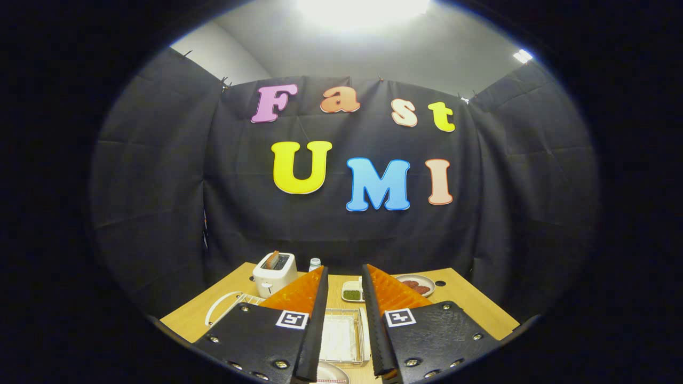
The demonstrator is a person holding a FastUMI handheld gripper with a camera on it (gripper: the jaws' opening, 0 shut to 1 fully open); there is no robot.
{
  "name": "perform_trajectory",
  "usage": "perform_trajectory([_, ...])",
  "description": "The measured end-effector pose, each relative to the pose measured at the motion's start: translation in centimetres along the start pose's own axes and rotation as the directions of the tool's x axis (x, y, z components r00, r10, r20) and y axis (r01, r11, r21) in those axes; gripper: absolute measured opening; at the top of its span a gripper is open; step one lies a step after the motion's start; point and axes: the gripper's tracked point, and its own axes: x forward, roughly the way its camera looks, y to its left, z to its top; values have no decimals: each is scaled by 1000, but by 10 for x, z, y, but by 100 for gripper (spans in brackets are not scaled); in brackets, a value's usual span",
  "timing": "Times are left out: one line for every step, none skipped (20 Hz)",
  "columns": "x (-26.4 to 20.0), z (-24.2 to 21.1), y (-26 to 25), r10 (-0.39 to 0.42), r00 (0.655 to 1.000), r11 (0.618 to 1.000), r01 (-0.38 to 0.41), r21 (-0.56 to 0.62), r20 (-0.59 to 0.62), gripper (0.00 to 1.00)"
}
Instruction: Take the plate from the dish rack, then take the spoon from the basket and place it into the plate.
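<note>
Two orange-and-black fingers of the gripper point(344, 320) stand apart, holding nothing. Between them lies a white wire basket point(341, 336) with a white cloth; no spoon is discernible. Nearer, a pale round plate point(331, 373) peeks from below, probably stiff, smooth and breakable, best taken by the rim. Beyond sit a white toaster point(274, 273), a small green-filled dish point(352, 292) and a round plate of red food point(419, 284) on the wooden table point(469, 304).

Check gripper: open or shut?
Open. The gripper fingers stand apart with nothing clamped; the wire basket and wooden table show through the gap.
</note>
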Motion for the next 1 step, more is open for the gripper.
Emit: perform_trajectory([0, 7, -5, -3, 1000, 1000, 3, 3, 19, 38])
